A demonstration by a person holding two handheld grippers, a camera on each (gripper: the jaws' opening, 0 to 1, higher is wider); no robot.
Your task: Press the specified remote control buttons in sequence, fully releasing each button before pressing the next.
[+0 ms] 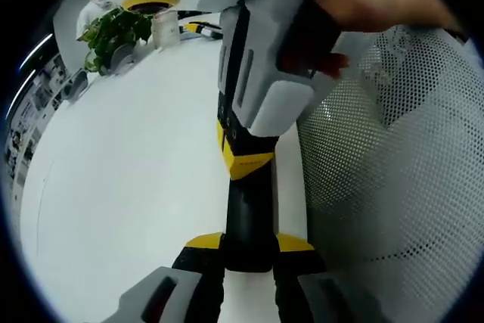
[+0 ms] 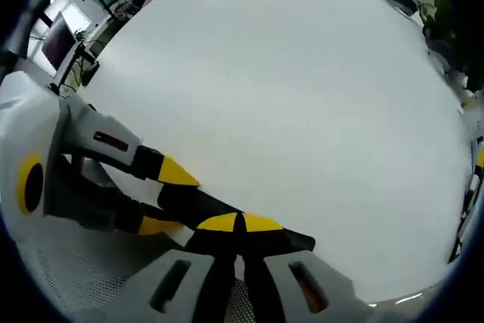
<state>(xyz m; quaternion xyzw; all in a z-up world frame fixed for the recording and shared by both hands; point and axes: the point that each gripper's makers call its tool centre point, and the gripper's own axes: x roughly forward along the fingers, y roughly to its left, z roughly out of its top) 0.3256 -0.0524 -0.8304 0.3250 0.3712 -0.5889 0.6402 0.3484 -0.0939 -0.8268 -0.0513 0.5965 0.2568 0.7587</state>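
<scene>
A black remote control [image 1: 248, 209] lies lengthwise between the yellow-tipped jaws of my left gripper [image 1: 248, 243], which is shut on its near end above the white table [image 1: 128, 179]. My right gripper [image 1: 243, 158], held by a hand [image 1: 363, 1], comes down from the top with its yellow tips resting on the remote's far part. In the right gripper view, the right gripper [image 2: 240, 223] has its tips closed together on the black remote [image 2: 195, 203], and the left gripper [image 2: 166, 198] clamps that remote from the left. No buttons can be made out.
A white mesh chair back [image 1: 393, 179] stands close on the right of the remote. A green plant [image 1: 113, 32] and a white cup [image 1: 165, 29] sit at the table's far end. The table top [image 2: 302, 96] spreads wide ahead, with desks and monitors [image 2: 57, 39] beyond it.
</scene>
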